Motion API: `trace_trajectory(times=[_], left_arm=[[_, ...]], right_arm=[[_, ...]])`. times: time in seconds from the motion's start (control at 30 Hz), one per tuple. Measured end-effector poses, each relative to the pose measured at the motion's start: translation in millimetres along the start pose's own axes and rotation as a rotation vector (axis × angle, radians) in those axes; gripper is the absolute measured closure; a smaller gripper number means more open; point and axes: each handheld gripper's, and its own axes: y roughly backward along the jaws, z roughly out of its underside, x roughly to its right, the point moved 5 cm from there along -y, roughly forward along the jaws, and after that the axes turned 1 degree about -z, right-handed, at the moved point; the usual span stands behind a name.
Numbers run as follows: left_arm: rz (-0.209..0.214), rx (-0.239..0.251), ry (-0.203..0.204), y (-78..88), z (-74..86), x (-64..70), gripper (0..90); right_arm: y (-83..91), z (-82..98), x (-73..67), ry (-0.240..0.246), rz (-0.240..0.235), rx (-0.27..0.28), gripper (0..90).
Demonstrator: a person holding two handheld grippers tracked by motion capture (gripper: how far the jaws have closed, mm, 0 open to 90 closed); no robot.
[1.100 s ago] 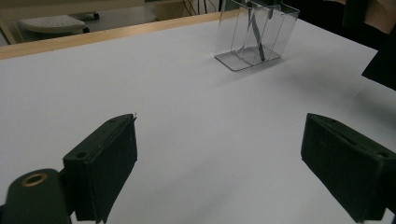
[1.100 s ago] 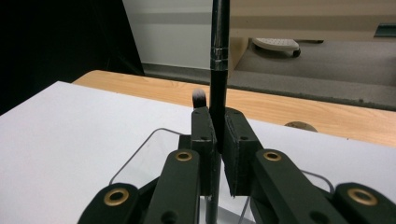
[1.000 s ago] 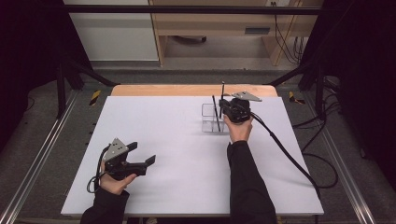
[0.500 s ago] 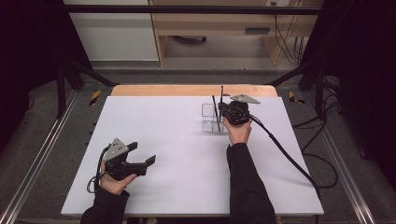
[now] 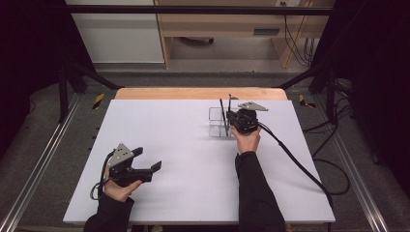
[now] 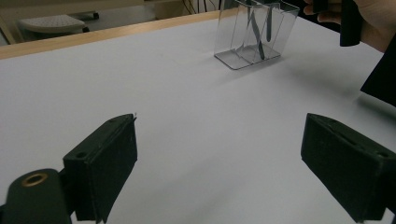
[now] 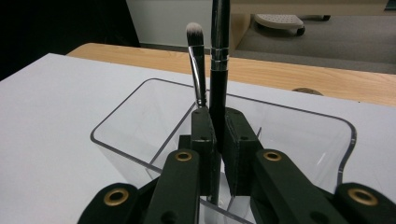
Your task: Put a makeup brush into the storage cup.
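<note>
Here a black-handled brush [image 7: 218,70] is held upright between the closed jaws of the right gripper [image 7: 215,140], inside the clear organizer [image 5: 218,123] near the table's far edge, beside a white-tipped brush [image 7: 197,60]. Lowering and release are judged next. The left gripper [image 5: 145,164] rests with jaws wide, empty, near the front left corner.

Grey floor [image 5: 193,77], wooden desk [image 5: 227,24], white cabinet [image 5: 118,38] behind the table.

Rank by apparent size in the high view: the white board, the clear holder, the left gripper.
1. White board, by far the largest.
2. Left gripper.
3. Clear holder.
The last two look close; the gripper sits nearer the camera, and the right gripper covers part of the holder, so that order is unsure.
</note>
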Motion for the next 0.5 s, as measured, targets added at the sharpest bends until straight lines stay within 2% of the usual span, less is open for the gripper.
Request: trace_trajectory(times=[0.27,0.5], left_arm=[[0.001,-0.001,-0.001,-0.6,0.1,0.7,10.0],[-0.001,-0.001,0.001,-0.6,0.1,0.5,10.0]], right_arm=[[2.3,1.5,-1.8,0.019,-0.002,-0.016,79.4],[15.8,-3.4,-2.4,0.026,-0.008,0.018,75.8]])
